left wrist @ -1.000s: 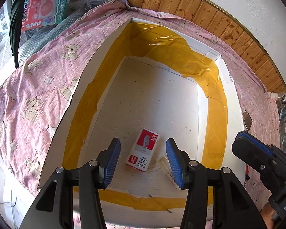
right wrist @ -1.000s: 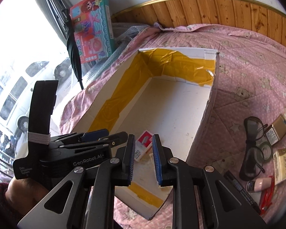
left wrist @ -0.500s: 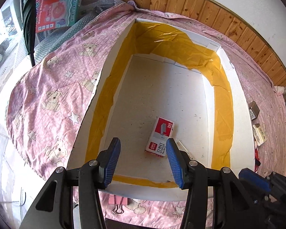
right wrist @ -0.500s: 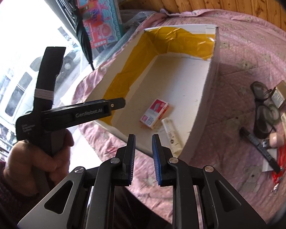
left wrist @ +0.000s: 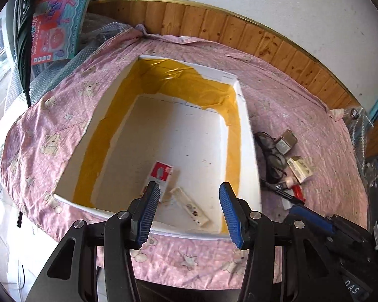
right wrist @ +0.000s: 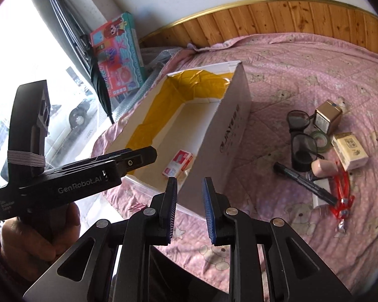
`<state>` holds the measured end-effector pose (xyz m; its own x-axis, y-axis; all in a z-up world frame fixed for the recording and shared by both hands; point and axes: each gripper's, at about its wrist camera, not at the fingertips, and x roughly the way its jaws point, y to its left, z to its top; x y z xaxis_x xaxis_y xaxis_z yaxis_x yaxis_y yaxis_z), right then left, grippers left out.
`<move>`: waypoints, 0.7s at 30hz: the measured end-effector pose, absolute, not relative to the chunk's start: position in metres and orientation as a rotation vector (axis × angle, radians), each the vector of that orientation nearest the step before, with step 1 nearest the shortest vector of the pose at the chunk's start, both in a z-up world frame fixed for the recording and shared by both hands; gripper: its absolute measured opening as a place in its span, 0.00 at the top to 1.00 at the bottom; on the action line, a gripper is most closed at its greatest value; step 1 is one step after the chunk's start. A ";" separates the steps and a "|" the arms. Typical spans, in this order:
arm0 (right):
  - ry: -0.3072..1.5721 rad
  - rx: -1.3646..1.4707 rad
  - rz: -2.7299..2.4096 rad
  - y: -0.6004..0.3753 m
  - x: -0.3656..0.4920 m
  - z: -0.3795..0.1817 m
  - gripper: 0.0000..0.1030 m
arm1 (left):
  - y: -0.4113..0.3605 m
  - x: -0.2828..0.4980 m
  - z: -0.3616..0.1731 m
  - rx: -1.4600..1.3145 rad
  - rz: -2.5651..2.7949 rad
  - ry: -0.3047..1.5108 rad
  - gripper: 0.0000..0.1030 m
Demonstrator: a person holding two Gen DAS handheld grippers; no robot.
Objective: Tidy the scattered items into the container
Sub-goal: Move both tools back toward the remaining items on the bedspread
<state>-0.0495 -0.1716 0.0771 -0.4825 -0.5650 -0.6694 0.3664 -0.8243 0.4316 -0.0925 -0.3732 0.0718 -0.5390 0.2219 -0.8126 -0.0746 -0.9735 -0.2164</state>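
So far only the staple box (left wrist: 161,173) and a small tube (left wrist: 190,207) lie in the container (left wrist: 248,156), while my left tool (left wrist: 189,210) and right tool (right wrist: 189,211) hover spread and empty, with glasses (right wrist: 301,138), marker (right wrist: 305,182) and small cartons (right wrist: 350,151) left on the bed (right wrist: 315,50).

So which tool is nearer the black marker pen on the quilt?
Right. The right tool sits beside the box, on the side where the marker lies. The left tool hovers over the box's near end, farther away.
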 end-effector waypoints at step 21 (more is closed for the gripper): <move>-0.539 1.233 -2.384 -0.054 -0.012 0.028 0.77 | -0.241 -0.044 0.052 -1.402 2.387 -0.045 0.50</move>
<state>-0.0120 -0.0537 0.0278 -0.5299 -0.5125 -0.6757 0.1723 -0.8452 0.5060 -0.0439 -0.2408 0.0516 -0.4361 0.3305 -0.8370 -0.2985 -0.9306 -0.2120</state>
